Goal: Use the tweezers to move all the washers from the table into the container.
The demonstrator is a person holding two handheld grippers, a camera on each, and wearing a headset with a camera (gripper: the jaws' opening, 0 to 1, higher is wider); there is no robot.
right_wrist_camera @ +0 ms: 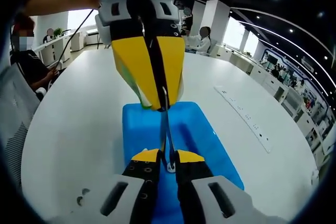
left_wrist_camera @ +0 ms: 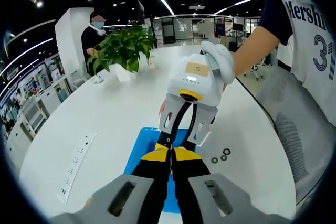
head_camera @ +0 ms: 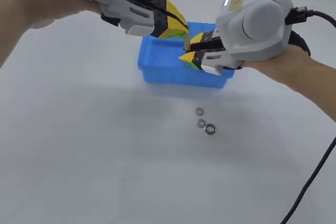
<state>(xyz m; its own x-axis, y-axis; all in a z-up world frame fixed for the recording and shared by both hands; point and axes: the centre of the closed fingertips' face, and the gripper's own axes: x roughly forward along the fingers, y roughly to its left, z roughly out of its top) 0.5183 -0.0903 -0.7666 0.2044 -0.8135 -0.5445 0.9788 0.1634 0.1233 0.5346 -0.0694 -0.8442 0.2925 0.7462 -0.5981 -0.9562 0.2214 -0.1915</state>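
Both grippers meet above the blue container (head_camera: 173,74). The left gripper (head_camera: 178,27) and the right gripper (head_camera: 190,52) are each pinched tight on the thin metal tweezers (right_wrist_camera: 165,124) that span between them. Three washers (head_camera: 201,123) lie on the table (head_camera: 105,156) near the container. They look light, flat, hard and slippery, so I'd nip one tip through the hole and grip across the ring.

This is an open-plan office: a large white table (left_wrist_camera: 105,114) carries a power strip (left_wrist_camera: 76,166) and potted plant (left_wrist_camera: 123,48), under ceiling light strips (left_wrist_camera: 165,3), with seated people (right_wrist_camera: 201,39) beyond.
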